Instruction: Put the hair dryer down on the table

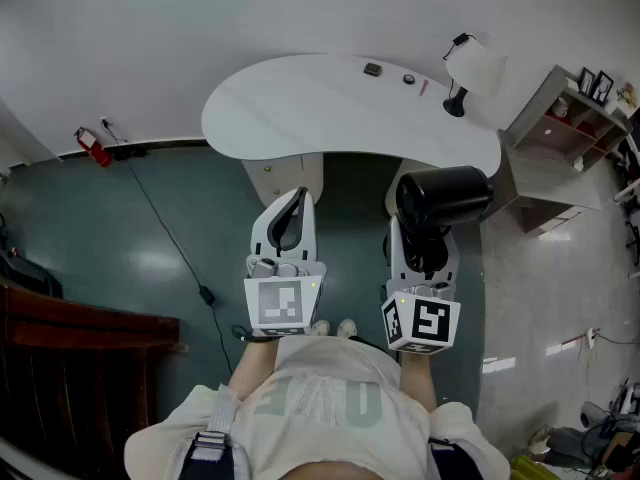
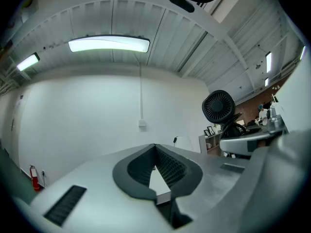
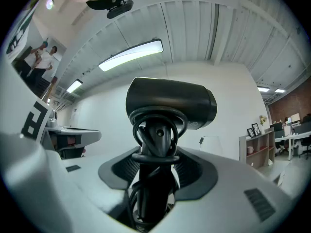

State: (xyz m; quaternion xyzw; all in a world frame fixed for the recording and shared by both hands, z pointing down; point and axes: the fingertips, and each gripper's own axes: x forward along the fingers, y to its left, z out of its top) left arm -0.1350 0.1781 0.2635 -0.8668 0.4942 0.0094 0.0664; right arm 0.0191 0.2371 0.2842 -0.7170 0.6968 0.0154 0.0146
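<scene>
Head view: the right tool (image 1: 424, 243) is clamping the hair dryer (image 1: 444, 196) by its handle. The barrel is hanging just short of the bench's (image 1: 300, 108) near edge, seemingly over floor, so releasing here would be dropping it. The left tool (image 1: 293, 211) is hovering alongside.

Left gripper view: its jaws are sitting together, with nothing between them.

Right gripper view: the handle is standing upright between the pads with the cord (image 3: 158, 130) looping round it. Those loops risk snagging the jaws at release, and the heavy barrel could be pivoting in the grip.
</scene>
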